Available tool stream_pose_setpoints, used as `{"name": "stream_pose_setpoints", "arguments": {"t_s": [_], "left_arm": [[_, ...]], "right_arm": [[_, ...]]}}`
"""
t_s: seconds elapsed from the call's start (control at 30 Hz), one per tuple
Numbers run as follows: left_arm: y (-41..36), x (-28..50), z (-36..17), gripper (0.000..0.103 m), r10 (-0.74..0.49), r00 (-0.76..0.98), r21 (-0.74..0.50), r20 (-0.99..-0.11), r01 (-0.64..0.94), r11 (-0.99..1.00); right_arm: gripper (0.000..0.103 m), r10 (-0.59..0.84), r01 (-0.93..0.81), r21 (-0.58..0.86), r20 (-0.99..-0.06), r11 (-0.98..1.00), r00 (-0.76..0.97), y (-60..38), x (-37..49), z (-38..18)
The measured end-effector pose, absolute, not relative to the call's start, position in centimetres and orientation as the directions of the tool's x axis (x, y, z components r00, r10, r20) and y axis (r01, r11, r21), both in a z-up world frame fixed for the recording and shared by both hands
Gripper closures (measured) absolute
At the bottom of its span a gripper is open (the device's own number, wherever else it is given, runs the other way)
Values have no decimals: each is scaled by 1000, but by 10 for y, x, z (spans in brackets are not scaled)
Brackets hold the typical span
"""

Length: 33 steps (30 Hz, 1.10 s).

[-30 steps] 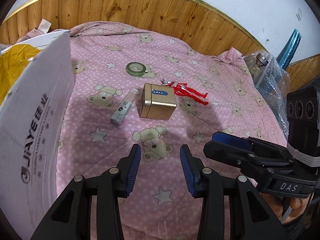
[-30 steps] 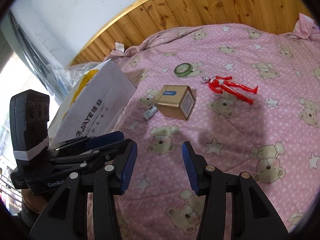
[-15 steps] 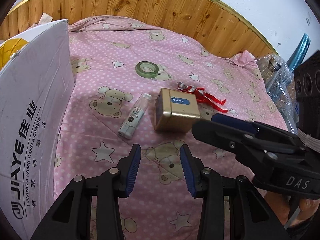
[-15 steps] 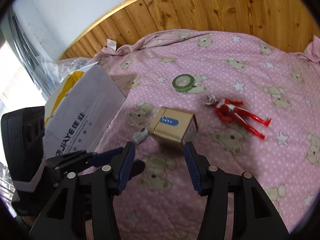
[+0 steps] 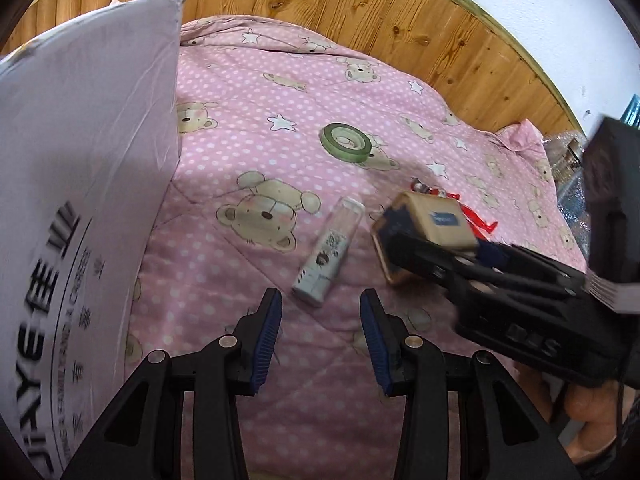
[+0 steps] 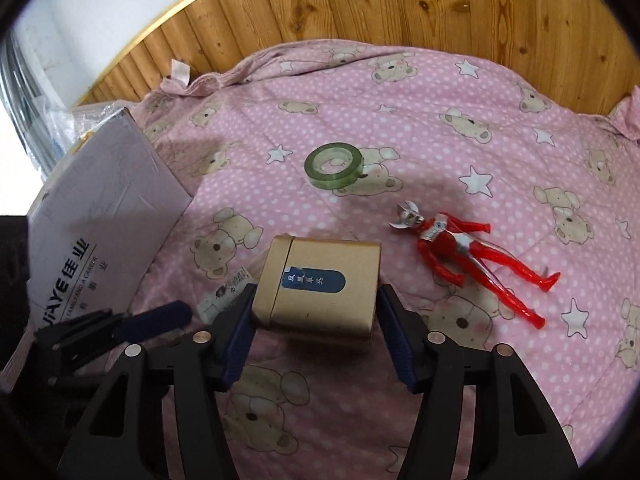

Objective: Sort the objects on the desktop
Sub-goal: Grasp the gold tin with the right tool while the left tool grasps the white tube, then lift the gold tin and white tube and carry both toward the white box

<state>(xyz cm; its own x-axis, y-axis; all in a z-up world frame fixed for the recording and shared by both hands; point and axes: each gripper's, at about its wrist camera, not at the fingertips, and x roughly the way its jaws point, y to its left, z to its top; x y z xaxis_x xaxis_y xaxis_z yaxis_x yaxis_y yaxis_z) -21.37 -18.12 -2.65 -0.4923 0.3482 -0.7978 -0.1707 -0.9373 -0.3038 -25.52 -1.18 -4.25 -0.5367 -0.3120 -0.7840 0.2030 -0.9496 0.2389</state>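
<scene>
A gold tin [image 6: 320, 284] with a blue label lies on the pink bear-print blanket [image 6: 440, 128]. My right gripper [image 6: 316, 320] is open, one finger on each side of the tin. The left wrist view shows the same tin [image 5: 436, 216], blurred, with those fingers around it. A small clear bottle [image 5: 328, 256] with a white cap end lies just ahead of my open, empty left gripper [image 5: 322, 316]. That bottle [image 6: 228, 294] peeks out left of the tin. A green tape roll [image 6: 334, 164] and a red toy figure [image 6: 472, 256] lie farther back.
A tall white printed carton [image 5: 80, 160] stands along the left edge of the blanket. Wooden panelling [image 6: 360, 4] runs behind the blanket. Clear plastic wrap [image 5: 568, 152] sits at the far right. A hand [image 5: 588, 404] holds the right gripper's handle.
Both grippers have moved forward and down. The right gripper's fingers now straddle the gold tin, and the left gripper has closed in on the small bottle. Both stay open.
</scene>
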Motion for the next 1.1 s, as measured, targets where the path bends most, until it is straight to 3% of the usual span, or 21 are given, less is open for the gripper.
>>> {"name": "stream_pose_setpoints", "arguments": {"t_s": [0.13,0.4,0.43,0.47,0.5,0.7,0.8,0.87,0.93,1.0,1.1], "left_arm": [[-174,-223,-29,59,337,-508,-285,-793,-181,-941],[-157,-229,-33,55,312,-558,-223,-769,-224,-949],[-154,-229,-34,56,304,-562,-210,-769,-228,-951],[-153,-229,-33,73,301,-568,-204,-766,-230,-952],[-153,-229,-33,79,303,-569,-204,-765,-233,-951],[-160,-226,-32,80,301,-589,-228,-750,-196,-954],[-159,-228,-35,76,327,-563,-252,-759,-208,-945],[-156,-227,-34,60,349,-558,-260,-753,-236,-937],[-149,-226,-34,59,333,-561,-227,-758,-252,-941],[-145,-224,-33,78,310,-568,-195,-762,-256,-947],[-145,-220,-29,82,301,-587,-176,-751,-262,-949]], "right_arm": [[49,-315,198,246,-779,-949,-542,2,-246,-36],[49,-372,208,308,-764,-928,-527,20,-239,-37],[49,-377,210,313,-763,-926,-526,21,-239,-37],[49,-380,214,314,-763,-925,-523,21,-239,-38],[48,-378,217,309,-765,-926,-522,21,-239,-38],[45,-351,218,276,-778,-936,-521,17,-238,-42],[45,-335,226,251,-776,-941,-534,13,-238,-42],[45,-336,224,254,-773,-941,-538,14,-239,-44],[46,-333,225,248,-770,-942,-545,14,-239,-44],[47,-326,224,240,-767,-944,-552,14,-239,-43],[47,-330,238,233,-756,-943,-565,13,-237,-35]]}}
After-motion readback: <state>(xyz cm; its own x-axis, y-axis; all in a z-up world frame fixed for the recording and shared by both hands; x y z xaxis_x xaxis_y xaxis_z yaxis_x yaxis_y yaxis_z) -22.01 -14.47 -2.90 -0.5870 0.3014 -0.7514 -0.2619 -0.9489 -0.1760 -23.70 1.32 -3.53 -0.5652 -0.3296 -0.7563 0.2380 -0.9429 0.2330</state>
